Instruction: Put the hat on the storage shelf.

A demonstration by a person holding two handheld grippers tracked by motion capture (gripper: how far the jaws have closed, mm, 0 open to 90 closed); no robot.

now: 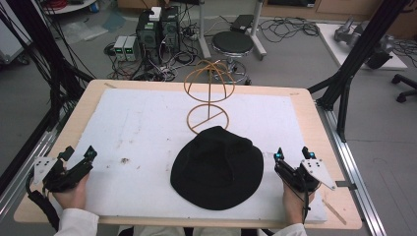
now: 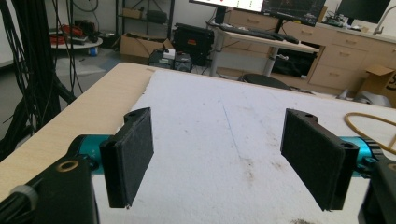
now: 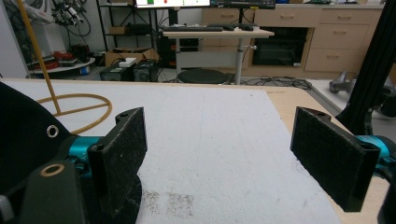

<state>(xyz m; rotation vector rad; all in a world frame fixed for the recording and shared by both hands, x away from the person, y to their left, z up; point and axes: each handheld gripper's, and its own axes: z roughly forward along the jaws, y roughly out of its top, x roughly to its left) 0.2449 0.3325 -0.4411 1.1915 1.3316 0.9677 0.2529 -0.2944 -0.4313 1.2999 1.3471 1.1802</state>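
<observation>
Hat [image 1: 216,167] lies flat at lower centre, untouched, just below the wire stand [image 1: 208,93]; left gripper [image 1: 78,156] and right gripper [image 1: 293,153] flank it, jaws spread, empty; likely nothing begun

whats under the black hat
The black hat lies flat on the white mat, brim spread, just in front of the wire hat stand. Whatever sits beneath its crown is covered; only mat shows around the brim.
</observation>
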